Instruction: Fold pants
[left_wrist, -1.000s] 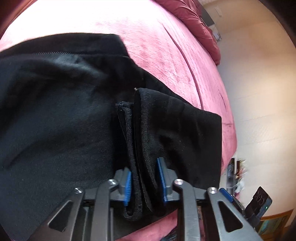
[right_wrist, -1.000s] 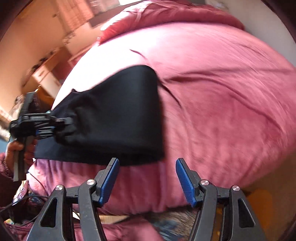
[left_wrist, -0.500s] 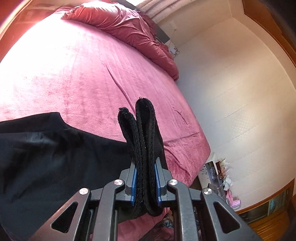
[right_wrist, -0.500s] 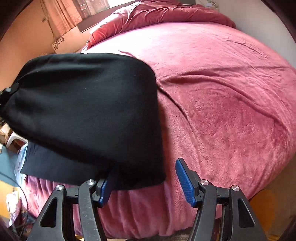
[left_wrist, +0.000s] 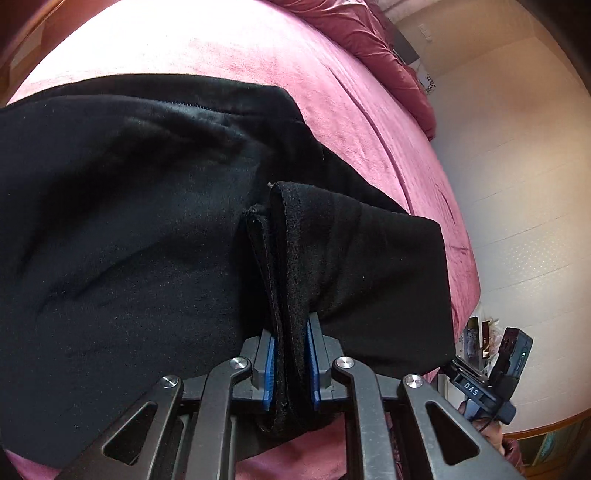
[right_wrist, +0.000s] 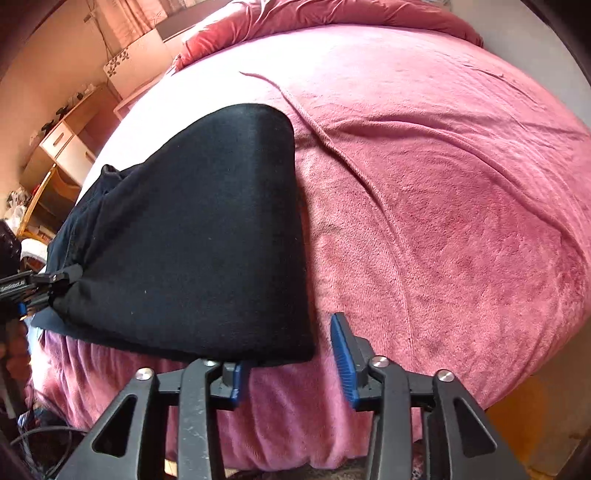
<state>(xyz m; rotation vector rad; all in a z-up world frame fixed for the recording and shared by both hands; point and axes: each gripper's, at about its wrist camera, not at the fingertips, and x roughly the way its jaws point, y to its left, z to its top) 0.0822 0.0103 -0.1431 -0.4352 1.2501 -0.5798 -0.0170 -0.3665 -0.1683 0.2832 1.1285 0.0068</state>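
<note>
While the left tongs (left_wrist: 290, 363) stay clenched on a doubled edge of the black pants (left_wrist: 147, 240), the right tongs (right_wrist: 291, 363) stand released at the near right corner of the garment and have just been closing, with that corner just over their left pad and nothing yet pinched between the blue pads (right_wrist: 341, 354).

The pants lie across the near edge of the bed (right_wrist: 443, 203), folded over on themselves, with the left-held end raised a little off the cover. To do this step well, the right tongs should, I judge, slide further under the corner so that all layers sit between the pads before they bite. Catching only the top layer would let the fold slip apart. Both ends should then travel together, level, so the folded edge lands straight.

The cloth is thick, matte and fleecy, with a napped inner face showing at the pinched hem and a stitched seam along its edge. It drapes softly and holds rounded bulges, not sharp creases. The bed cover is a plush pink-red fabric with long shallow wrinkles, likely grippy enough to drag on the pants. A rumpled quilt (right_wrist: 332, 18) of the same colour lies at the far end.
</note>
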